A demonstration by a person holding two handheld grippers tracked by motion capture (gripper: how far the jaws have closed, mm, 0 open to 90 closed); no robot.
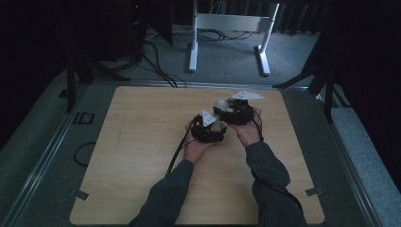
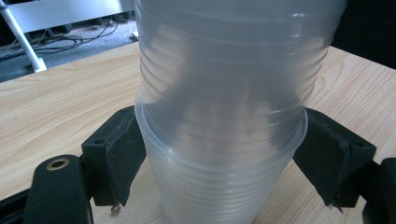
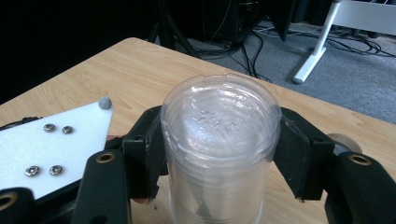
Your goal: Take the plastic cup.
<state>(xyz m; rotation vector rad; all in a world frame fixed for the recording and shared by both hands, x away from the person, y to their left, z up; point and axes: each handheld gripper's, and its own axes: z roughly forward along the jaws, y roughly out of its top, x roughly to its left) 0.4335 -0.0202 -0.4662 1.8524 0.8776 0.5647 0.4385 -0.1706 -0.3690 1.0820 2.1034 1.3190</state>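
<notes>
The left gripper, nearer the person, clamps the stack of clear cups low down; the right gripper grips its far end (the closed base), so the stack's axis runs between them, above the table.

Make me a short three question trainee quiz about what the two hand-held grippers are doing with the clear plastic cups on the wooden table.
1. True or false: the left hand-held gripper has its jaws against a stack of clear ribbed plastic cups.
2. What does the right hand-held gripper clamp? A) a metal can B) the closed end of the cup stack C) a cable
3. Fill in: both grippers work over the light ______ table.

Key: 1 true; 2 B; 3 wooden.
</notes>
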